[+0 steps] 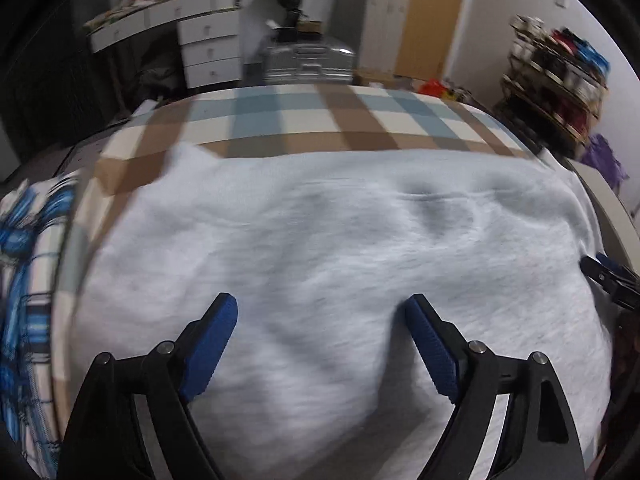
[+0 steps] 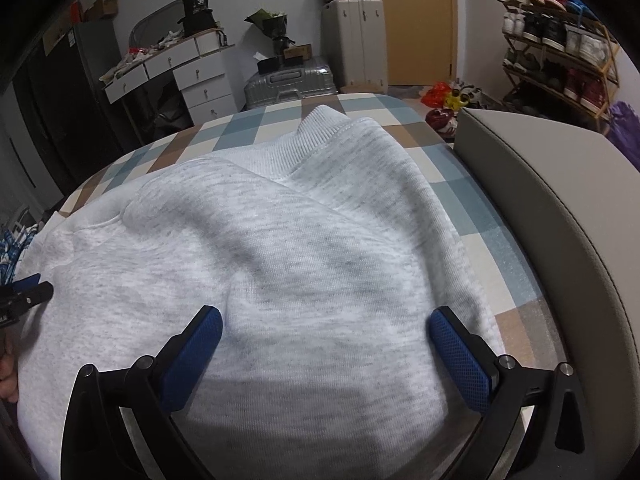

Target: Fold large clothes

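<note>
A light grey sweatshirt (image 1: 320, 248) lies spread on a checked bed cover (image 1: 280, 120). In the right wrist view the sweatshirt (image 2: 280, 264) has one part folded over itself, its ribbed hem (image 2: 320, 132) at the far end. My left gripper (image 1: 320, 312) stands open just above the fabric, with nothing between its blue pads (image 1: 212, 348). My right gripper (image 2: 326, 320) is open over the near part of the garment, jaws wide, gripping nothing. Each gripper shows at the edge of the other's view: the right gripper (image 1: 608, 280), the left gripper (image 2: 24, 296).
A grey padded bed board (image 2: 560, 208) runs along the right side. A blue patterned cloth (image 1: 24, 280) lies at the left edge. Beyond the bed stand white drawers (image 2: 200, 80), a silver suitcase (image 2: 292, 84) and a shoe rack (image 2: 560, 52). A hand (image 2: 6, 372) shows at left.
</note>
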Motion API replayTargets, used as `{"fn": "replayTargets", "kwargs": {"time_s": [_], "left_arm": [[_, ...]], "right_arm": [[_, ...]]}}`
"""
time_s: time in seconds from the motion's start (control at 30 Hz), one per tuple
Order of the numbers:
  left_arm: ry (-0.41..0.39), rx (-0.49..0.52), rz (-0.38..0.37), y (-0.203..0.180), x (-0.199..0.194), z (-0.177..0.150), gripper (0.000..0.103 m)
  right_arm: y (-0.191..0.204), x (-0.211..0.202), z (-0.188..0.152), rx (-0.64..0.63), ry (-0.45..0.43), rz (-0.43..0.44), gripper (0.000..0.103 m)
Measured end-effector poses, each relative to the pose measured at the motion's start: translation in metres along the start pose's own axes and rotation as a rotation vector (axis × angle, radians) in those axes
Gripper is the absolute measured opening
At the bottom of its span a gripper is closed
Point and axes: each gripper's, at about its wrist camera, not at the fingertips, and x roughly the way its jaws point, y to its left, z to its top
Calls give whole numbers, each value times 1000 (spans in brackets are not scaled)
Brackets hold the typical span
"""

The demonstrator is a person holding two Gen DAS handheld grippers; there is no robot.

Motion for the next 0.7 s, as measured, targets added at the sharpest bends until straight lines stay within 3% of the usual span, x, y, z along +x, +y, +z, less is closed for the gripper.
{"fn": "replayTargets", "kwargs": {"time_s": [0.13, 0.23, 0.37, 0.43, 0.5, 0.6, 0.7], "left_arm": [[18, -100, -33, 29, -8, -14, 84], [2, -86, 21, 20, -20, -14, 83], [-85, -47, 14, 3, -30, 6, 83], [-85, -64, 28, 4, -17, 22, 83], [-68, -74, -4, 6, -2, 29, 83], [-13, -15, 70, 10, 31, 29, 84], [-8, -135, -45, 37, 31, 22, 84]], "right_arm": [[-3, 0, -1, 1, -3, 9, 103], [-5, -1, -1, 3, -5, 15, 103], [-6, -1, -1, 4, -5, 19, 103], [-6, -1, -1, 5, -6, 19, 103], [-7, -1, -1, 6, -5, 23, 103], [-8, -1, -1, 7, -4, 33, 103], [-8, -1, 0, 5, -4, 35, 103]]}}
